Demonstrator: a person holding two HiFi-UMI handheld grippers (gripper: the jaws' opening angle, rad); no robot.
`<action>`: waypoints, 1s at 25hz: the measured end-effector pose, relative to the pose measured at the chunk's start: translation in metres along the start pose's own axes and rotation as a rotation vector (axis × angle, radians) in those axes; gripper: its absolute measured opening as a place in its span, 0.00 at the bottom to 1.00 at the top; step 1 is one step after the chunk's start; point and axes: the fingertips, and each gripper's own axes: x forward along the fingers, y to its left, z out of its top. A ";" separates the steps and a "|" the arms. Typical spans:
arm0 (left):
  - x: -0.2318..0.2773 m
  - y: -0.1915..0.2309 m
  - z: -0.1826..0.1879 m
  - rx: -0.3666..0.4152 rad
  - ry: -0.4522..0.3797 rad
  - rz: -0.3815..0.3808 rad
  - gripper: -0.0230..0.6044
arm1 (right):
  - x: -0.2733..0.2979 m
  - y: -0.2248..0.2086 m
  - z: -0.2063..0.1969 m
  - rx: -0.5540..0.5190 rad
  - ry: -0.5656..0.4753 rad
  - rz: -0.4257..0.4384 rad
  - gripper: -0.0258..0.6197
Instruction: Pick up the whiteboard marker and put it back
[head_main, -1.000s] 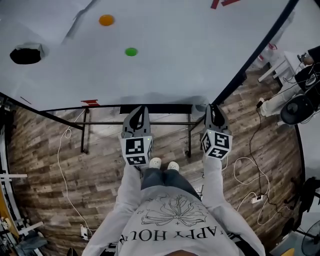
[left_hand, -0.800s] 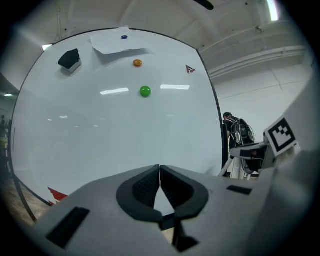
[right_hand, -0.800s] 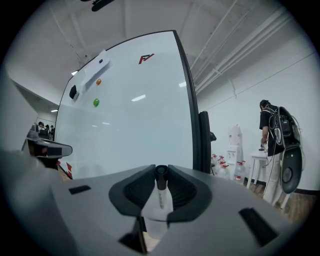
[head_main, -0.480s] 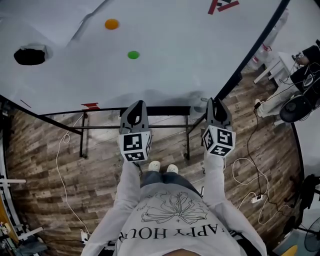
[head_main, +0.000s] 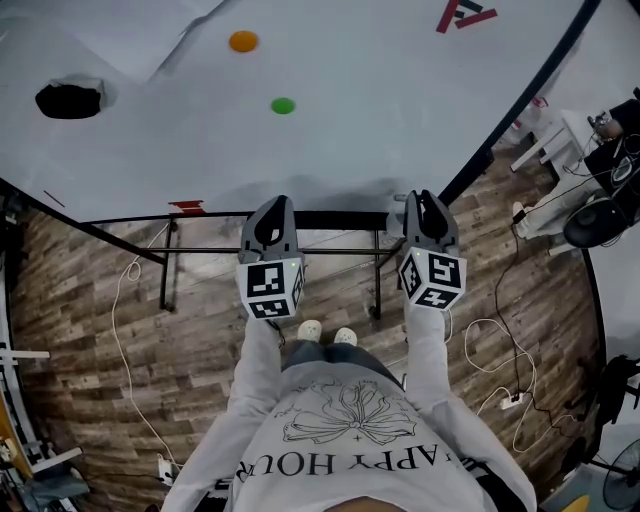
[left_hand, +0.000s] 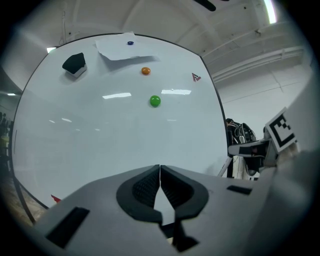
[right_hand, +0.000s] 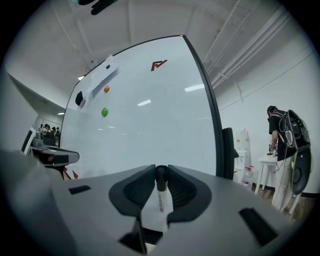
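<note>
Room, head view: wood-plank floor (head_main: 80, 300) below a large whiteboard (head_main: 380, 110) on a black frame, with cables trailing over the planks.
Board, head view: green magnet (head_main: 283, 105), orange magnet (head_main: 243, 41) above it, black eraser (head_main: 68, 100) well off to the left.
Grippers, head view: left gripper (head_main: 274, 203) and right gripper (head_main: 420, 197) side by side and apart, both pointing at the board's lower edge.
Left gripper view: left gripper (left_hand: 160, 172) has its jaws pressed together with nothing between them; the whiteboard (left_hand: 100, 130) fills the view ahead.
Right gripper view: right gripper (right_hand: 160, 175) has its jaws partway apart and clamped on the whiteboard marker (right_hand: 160, 197), which lies lengthwise between the pads, black end toward the board.
Background, right gripper view: a person (right_hand: 276, 125) stands by a white table (right_hand: 267, 162) at the right.
</note>
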 end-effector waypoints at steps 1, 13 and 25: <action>0.000 0.002 -0.001 -0.001 0.000 0.005 0.05 | 0.003 0.004 -0.002 0.001 0.007 0.008 0.15; -0.011 0.041 -0.027 -0.033 0.053 0.085 0.05 | 0.036 0.047 -0.060 -0.041 0.153 0.089 0.15; -0.023 0.071 -0.054 -0.060 0.104 0.156 0.05 | 0.060 0.063 -0.112 -0.118 0.279 0.104 0.15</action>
